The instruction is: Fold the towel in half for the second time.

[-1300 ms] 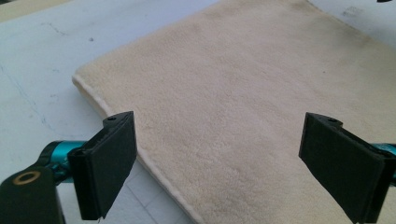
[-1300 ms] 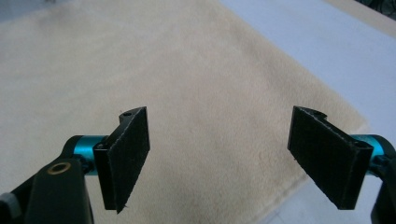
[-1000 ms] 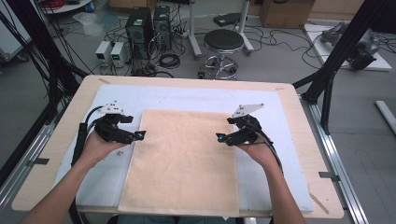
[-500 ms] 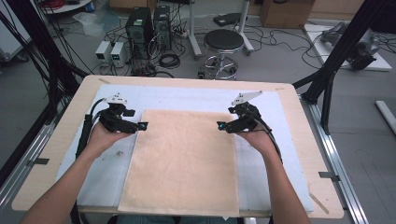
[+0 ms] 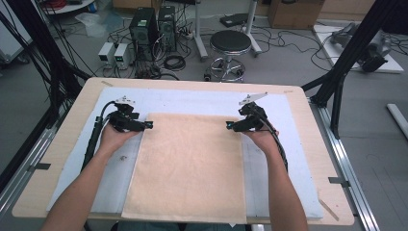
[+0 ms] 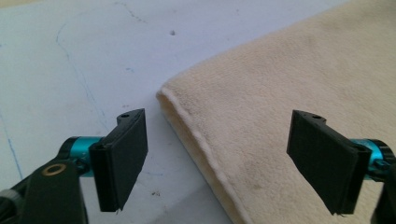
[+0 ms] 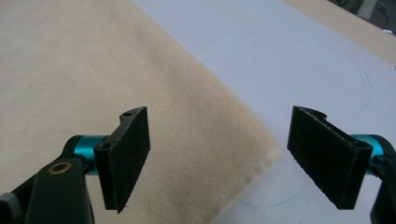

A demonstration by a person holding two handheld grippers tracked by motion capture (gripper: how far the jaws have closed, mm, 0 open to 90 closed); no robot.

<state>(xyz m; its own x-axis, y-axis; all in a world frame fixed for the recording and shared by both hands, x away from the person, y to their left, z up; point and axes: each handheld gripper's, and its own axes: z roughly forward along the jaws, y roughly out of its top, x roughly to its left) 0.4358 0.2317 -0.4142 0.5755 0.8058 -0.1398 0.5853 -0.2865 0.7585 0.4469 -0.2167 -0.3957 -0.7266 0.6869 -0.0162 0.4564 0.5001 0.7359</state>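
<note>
The left claw (image 5: 150, 126) and right claw (image 5: 228, 126), both spread, straddle the cream towel's (image 5: 190, 163) far corners. The left's jaws have just been narrowing, nothing pinched yet. Closing too high could miss the thin hem or snag the white sheet (image 5: 192, 101) beneath.

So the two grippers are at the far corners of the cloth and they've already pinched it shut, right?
Not quite. The left gripper and right gripper are at the far corners of the cloth, but both are open, jaws straddling the corners without pressing. Each gripper view shows it; the left gripper's jaws have just been closing.

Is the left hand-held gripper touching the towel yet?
Apart. In the left gripper view the left hand-held gripper is open, its pads straddling the towel corner with clear gaps.
</note>
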